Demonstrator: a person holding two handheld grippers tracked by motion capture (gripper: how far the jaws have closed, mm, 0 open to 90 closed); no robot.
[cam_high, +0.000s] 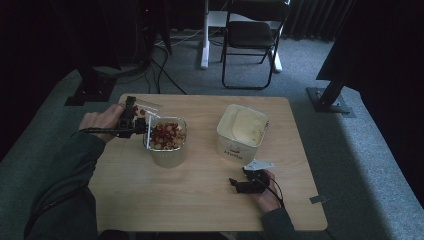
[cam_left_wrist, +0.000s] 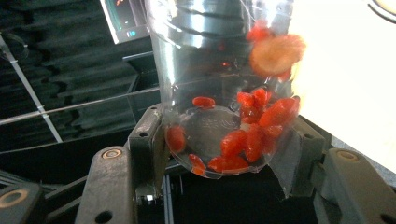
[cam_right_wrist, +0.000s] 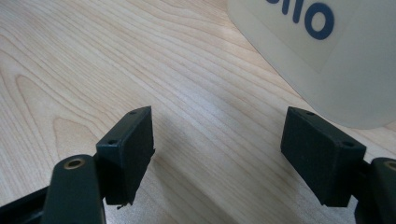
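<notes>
While the left tool (cam_left_wrist: 224, 154) clamps a clear ribbed plastic cup (cam_left_wrist: 219, 84), tipped over a translucent square tub (cam_high: 167, 145) of red and pale pieces at the light wooden bench's (cam_high: 200, 200) left, glossy red pieces (cam_left_wrist: 252, 135) cling to the cup's base. Near the front edge, the right tool (cam_right_wrist: 217, 144) rests with jaws parted and empty, just beside a cream plastic tub (cam_high: 241, 132) with cut-off blue lettering. Behind stands a black folding chair (cam_high: 252, 35); the surroundings are too dark to make out.
</notes>
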